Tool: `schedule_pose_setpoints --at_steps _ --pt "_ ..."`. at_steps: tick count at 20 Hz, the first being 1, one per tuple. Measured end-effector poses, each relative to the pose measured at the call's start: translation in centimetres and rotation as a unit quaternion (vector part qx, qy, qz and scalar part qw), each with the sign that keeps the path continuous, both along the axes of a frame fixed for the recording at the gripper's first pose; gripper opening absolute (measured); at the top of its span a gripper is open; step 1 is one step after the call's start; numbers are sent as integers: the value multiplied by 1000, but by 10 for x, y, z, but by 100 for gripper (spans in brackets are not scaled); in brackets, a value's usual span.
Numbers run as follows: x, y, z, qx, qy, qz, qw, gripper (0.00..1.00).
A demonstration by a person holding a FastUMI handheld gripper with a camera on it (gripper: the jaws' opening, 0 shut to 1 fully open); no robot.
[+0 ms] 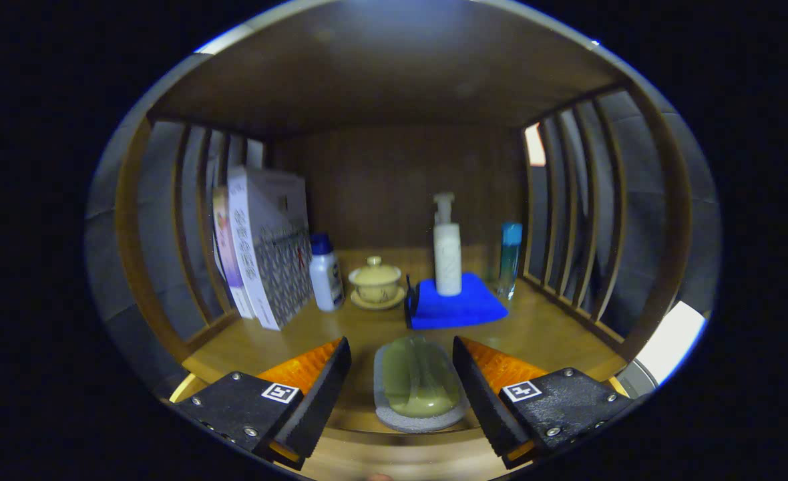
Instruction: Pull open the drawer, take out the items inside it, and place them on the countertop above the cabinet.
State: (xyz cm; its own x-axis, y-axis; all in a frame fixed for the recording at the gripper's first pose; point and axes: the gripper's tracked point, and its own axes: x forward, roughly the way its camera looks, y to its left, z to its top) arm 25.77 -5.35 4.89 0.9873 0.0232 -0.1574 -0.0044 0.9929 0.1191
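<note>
We count one gripper (401,374), its two fingers spread apart and pressing on nothing, with one greenish-yellow sponge (419,382) on a grey pad lying between them on the wooden counter (554,327), touching neither finger as far as we can tell. Taking the sponge as landmark, we list the following. Just beyond it: one blue folded cloth (457,307). Standing on that cloth: one white pump bottle (447,250), upright. Beyond the sponge and right of the cloth: one tall blue-capped clear bottle (510,257), upright, near the slatted side rail. Beyond the sponge and left of the cloth: one yellow lidded cup (375,280) on one matching saucer (376,302). Further left: one small white bottle (325,274) with a dark blue cap, upright. Left of that again: two boxes (268,244) standing on edge side by side against the left slats. We see one dark wooden panel overhead and one behind all the items.
</note>
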Motion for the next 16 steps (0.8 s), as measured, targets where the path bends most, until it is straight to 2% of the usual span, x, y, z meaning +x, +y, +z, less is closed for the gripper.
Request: schedule_pose_setpoints --at_steps 6,12,16 --pt "-70 -6 37 -72 -51 -24 996 95" --pt "-151 12 60 -53 -117 -30 991 95" --pt "-185 30 58 -79 -119 -15 990 95"
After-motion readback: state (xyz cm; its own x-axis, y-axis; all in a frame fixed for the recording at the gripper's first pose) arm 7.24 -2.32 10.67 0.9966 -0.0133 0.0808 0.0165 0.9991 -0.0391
